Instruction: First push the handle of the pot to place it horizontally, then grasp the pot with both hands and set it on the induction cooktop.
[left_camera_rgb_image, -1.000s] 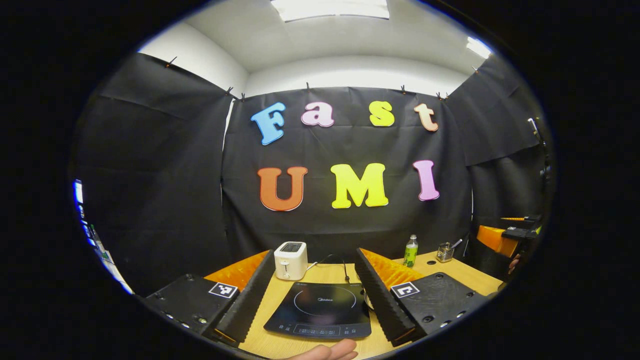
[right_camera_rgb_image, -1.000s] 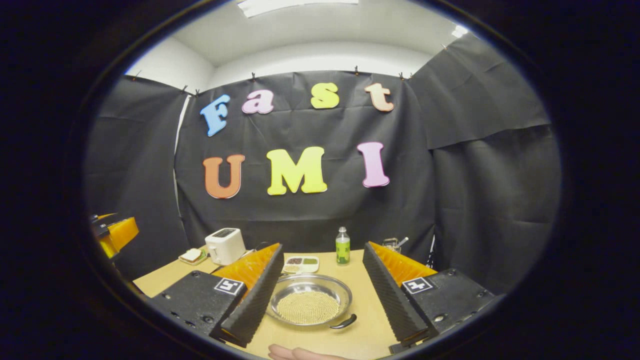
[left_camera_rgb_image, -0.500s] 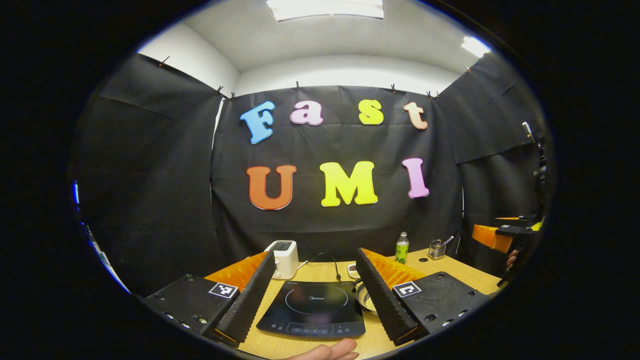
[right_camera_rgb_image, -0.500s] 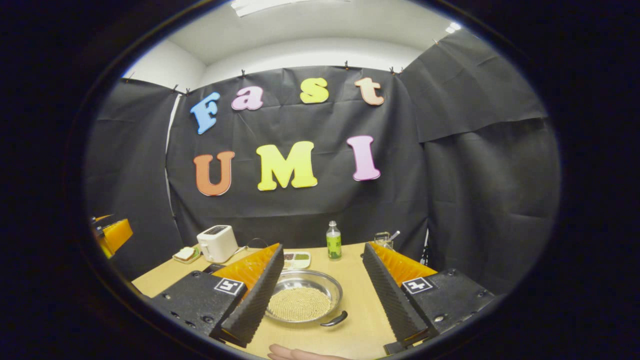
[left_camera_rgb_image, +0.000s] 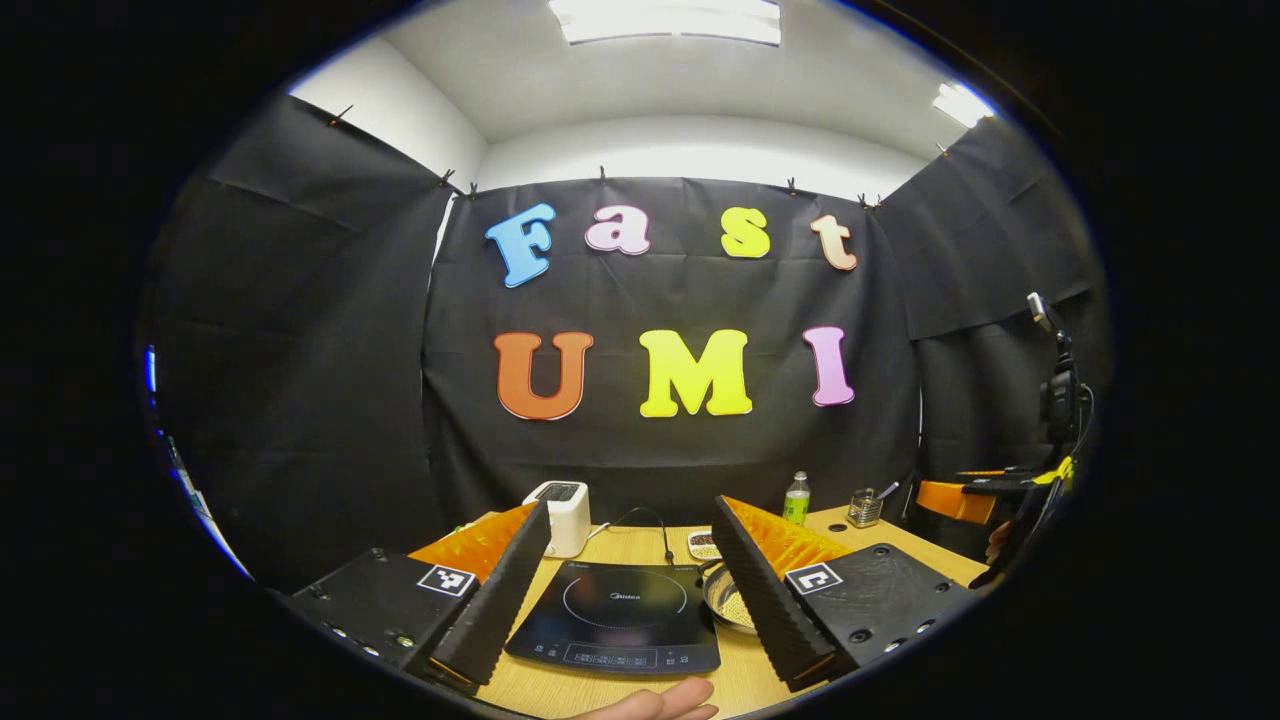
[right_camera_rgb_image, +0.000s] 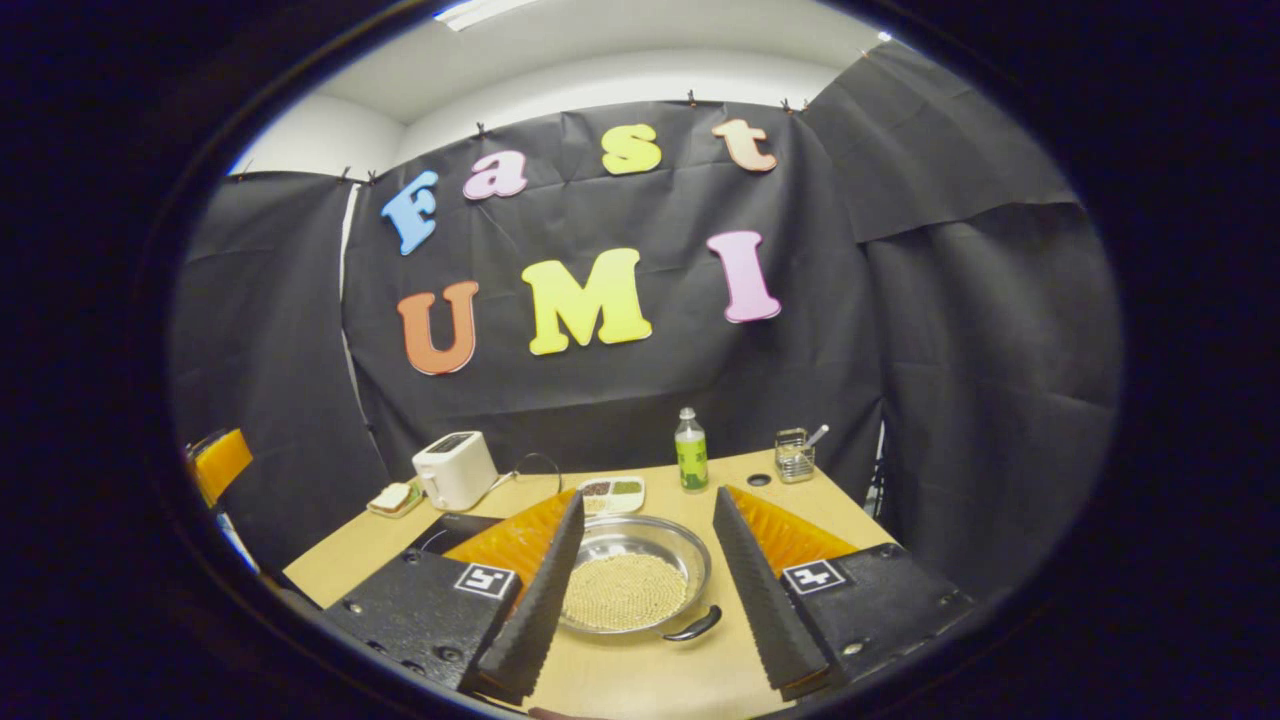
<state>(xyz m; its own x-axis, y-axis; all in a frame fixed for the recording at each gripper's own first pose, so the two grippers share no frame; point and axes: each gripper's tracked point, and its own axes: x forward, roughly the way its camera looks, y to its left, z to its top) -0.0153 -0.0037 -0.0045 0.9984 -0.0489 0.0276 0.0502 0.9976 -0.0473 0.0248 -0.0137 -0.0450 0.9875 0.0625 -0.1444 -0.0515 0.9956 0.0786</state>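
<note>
The steel pot (right_camera_rgb_image: 630, 575), shallow and filled with small beige grains, sits on the wooden table (right_camera_rgb_image: 690, 670). Its black handle (right_camera_rgb_image: 693, 628) points toward the near right. My right gripper (right_camera_rgb_image: 648, 500) hangs above and just short of the pot, open, with its fingers framing the pot's sides without touching it. The black induction cooktop (left_camera_rgb_image: 612, 615) lies flat between the fingers of my left gripper (left_camera_rgb_image: 630, 515), which is open and holds nothing. The pot's rim (left_camera_rgb_image: 725, 600) peeks out beside the cooktop, partly hidden by the left gripper's right-hand finger.
At the table's back stand a white toaster (right_camera_rgb_image: 455, 468) with its cord, a green bottle (right_camera_rgb_image: 689, 452), a divided dish (right_camera_rgb_image: 612, 490), a wire holder (right_camera_rgb_image: 795, 455) and a small plate (right_camera_rgb_image: 392, 497). A hand (left_camera_rgb_image: 660, 700) shows at the bottom edge.
My right gripper's jaws have narrowed, and it has tilted so that the pot sits centred between its fingers. The left gripper shifted slightly, bringing the pot's rim into its view.
</note>
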